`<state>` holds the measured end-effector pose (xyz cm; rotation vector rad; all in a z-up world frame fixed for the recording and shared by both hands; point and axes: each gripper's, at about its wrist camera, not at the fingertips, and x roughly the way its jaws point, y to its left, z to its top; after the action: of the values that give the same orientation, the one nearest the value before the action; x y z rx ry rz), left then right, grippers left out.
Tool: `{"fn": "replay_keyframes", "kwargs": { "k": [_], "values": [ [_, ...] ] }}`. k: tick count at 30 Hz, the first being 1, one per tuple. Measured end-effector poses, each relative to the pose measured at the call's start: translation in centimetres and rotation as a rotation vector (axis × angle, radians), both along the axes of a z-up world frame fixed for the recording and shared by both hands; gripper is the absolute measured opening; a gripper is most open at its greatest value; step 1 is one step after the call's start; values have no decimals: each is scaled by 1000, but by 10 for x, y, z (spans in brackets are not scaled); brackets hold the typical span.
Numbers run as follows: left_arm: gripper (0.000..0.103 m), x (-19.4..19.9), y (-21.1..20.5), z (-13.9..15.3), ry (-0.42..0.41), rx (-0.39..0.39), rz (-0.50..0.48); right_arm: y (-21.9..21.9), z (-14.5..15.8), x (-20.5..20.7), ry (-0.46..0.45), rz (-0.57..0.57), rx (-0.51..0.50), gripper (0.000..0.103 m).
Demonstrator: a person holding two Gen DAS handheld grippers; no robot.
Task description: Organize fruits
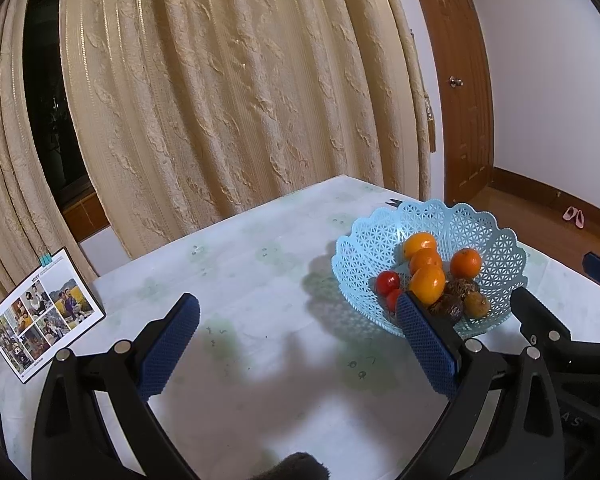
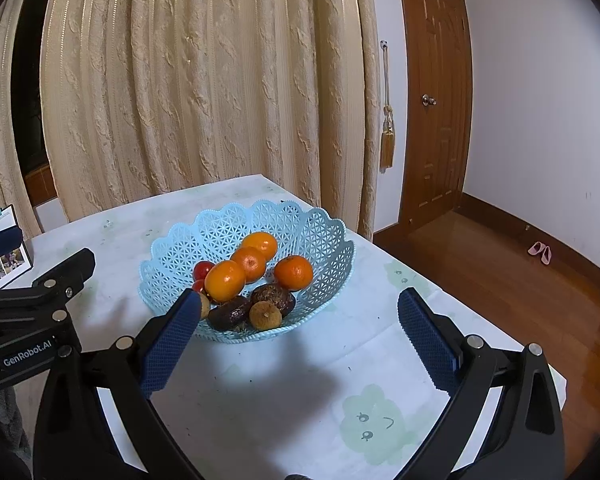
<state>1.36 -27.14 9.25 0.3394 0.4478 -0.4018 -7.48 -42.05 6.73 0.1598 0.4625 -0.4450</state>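
One blue lattice basket [image 2: 320, 248] sits on the counter [image 2: 260, 400], mid-frame in the right wrist view and at right of centre in the left wrist view [image 1: 364, 248]. All the fruit is inside it. I count four oranges [image 2: 225, 286], two small red tomatoes [image 2: 202, 269] at the left of the pile, two dark wrinkly fruits [image 2: 274, 296] at the front, plus two little tan round ones [image 2: 265, 315]; one of those is half hidden behind a finger in the right wrist view.

Left gripper [image 1: 298, 338] is spread wide with nothing in it, over bare counter at the lower middle of its frame. Right gripper [image 2: 298, 334] is the same, wide apart and empty, just in front of the basket.

One photo card [image 1: 44, 312] stands at the lower left of the left wrist view, with two teal clips [image 1: 45, 259]. One pair of pink slippers [image 2: 540, 250] lies on the floor at far right.
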Motion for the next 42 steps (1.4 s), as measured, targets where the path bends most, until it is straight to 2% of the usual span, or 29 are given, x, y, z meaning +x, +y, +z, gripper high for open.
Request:
{"fn": "replay_keyframes", "kwargs": {
  "k": [35,42],
  "values": [
    [98,0,-1,-4,-1,13,-5,-1,-5,0,4,3,3,100],
    [98,4,8,-6,30,28,12,6,-11,2,17,30,15,100]
  ]
}}
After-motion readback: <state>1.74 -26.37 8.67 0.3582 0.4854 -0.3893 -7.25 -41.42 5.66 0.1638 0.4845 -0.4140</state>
